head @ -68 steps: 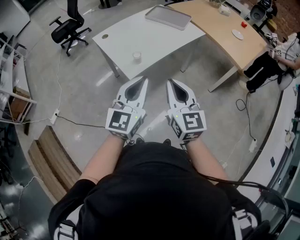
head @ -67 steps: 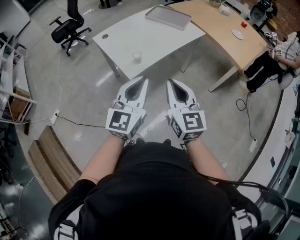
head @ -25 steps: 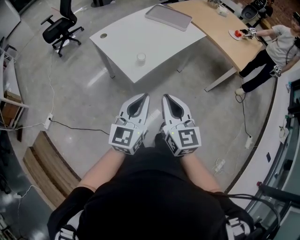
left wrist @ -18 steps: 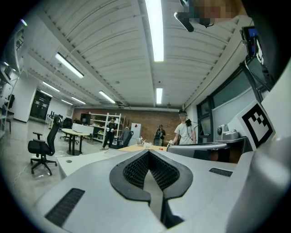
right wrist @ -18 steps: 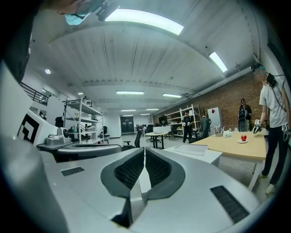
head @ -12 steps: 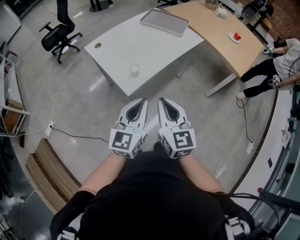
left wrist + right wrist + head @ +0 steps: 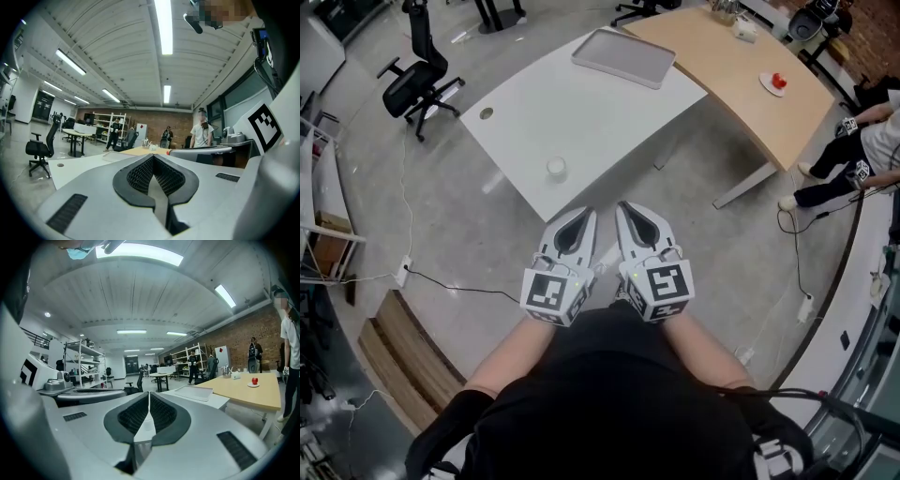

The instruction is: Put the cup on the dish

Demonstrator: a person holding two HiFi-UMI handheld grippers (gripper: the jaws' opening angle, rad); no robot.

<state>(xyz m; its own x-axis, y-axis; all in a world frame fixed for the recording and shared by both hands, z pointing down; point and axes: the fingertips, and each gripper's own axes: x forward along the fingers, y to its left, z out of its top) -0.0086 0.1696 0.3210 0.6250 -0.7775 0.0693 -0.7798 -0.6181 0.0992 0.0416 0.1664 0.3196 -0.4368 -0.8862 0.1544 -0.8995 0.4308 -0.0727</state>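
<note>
A small pale cup [image 7: 555,168] stands near the front edge of the white table [image 7: 581,103]. A white dish [image 7: 772,83] with a red thing on it lies on the wooden table [image 7: 741,66] at the far right; it also shows as the dish [image 7: 253,384] in the right gripper view. My left gripper [image 7: 583,216] and right gripper [image 7: 626,208] are held side by side over the floor, close to the body, short of the white table. Both are shut with nothing between the jaws, as the left gripper [image 7: 153,157] and right gripper [image 7: 149,394] show in their own views.
A grey tray [image 7: 623,58] lies at the white table's far end. A black office chair [image 7: 422,70] stands at the left, a wooden bench [image 7: 394,356] at the lower left, and cables [image 7: 459,289] run over the floor. A person [image 7: 872,141] is at the right edge.
The white table and cup have shifted left and nearer in the head view. Both grippers stay shut, close together. The person at the right has drawn back from the wooden table.
</note>
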